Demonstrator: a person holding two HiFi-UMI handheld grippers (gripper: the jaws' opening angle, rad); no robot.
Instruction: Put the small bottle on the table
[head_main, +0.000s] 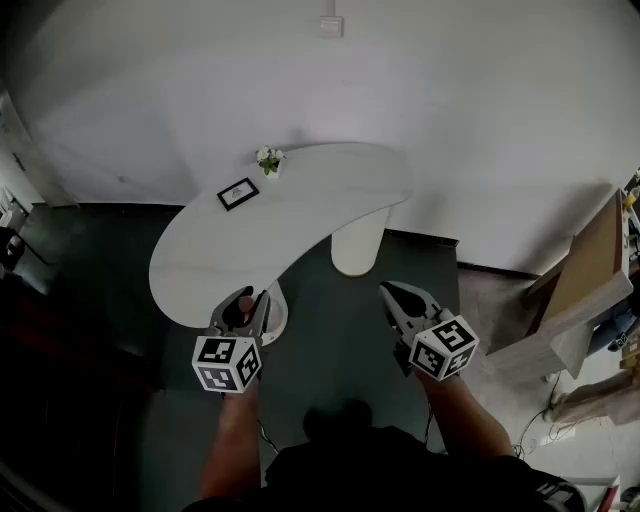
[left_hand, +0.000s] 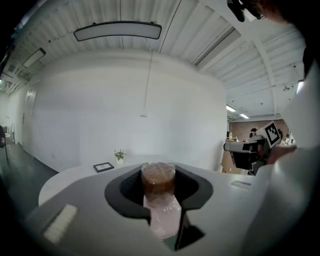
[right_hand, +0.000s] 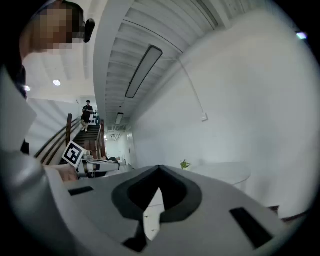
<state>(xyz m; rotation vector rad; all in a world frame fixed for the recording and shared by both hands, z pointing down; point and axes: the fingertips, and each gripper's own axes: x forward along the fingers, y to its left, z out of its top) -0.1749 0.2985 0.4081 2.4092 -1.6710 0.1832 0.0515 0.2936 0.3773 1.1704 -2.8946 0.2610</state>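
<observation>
Left gripper view showed left gripper (head_main: 250, 304) clamped on the small bottle (left_hand: 159, 186), brown cap at its tips, contents unclear, barely visible overhead; right gripper (right_hand: 159, 174) closed, empty.

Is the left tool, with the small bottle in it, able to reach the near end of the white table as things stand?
Probably yes. The left tool, shut on the small bottle, hangs at the near end of the table, which is bare; the picture frame and plant stand farther away.
</observation>
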